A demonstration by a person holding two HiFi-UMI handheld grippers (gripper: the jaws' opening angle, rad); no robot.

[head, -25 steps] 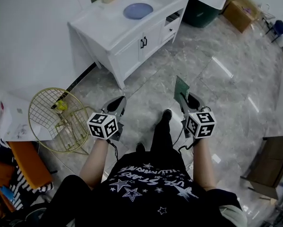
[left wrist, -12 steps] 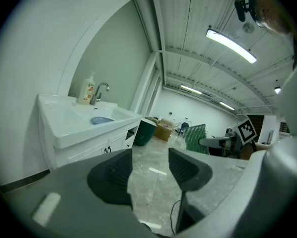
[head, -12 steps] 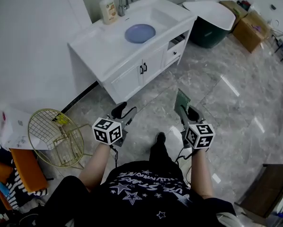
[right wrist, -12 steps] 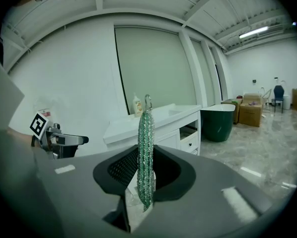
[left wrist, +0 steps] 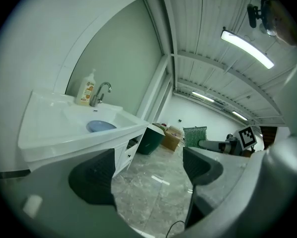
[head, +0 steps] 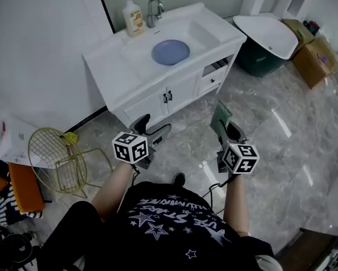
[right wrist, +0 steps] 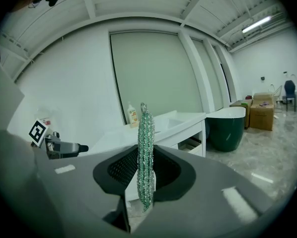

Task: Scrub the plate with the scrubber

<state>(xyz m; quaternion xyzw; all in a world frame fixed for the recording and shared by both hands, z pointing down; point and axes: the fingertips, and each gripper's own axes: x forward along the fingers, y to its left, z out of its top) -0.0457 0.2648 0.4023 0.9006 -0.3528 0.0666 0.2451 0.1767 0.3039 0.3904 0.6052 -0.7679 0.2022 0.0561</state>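
A blue plate lies in the basin of a white vanity sink; it shows small in the left gripper view as plate. My right gripper is shut on a flat green scrubber, which stands edge-on between the jaws as scrubber. My left gripper is open and holds nothing, its jaws wide apart in its own view. Both grippers hang over the floor, well short of the sink.
A soap bottle and a faucet stand at the sink's back edge. A gold wire basket sits at the left. A white-topped green tub and cardboard boxes stand to the right on the marble floor.
The view has moved closer to the vanity, which now sits lower and nearer the middle. Both grippers stay raised in front of me; the scrubber remains clamped.
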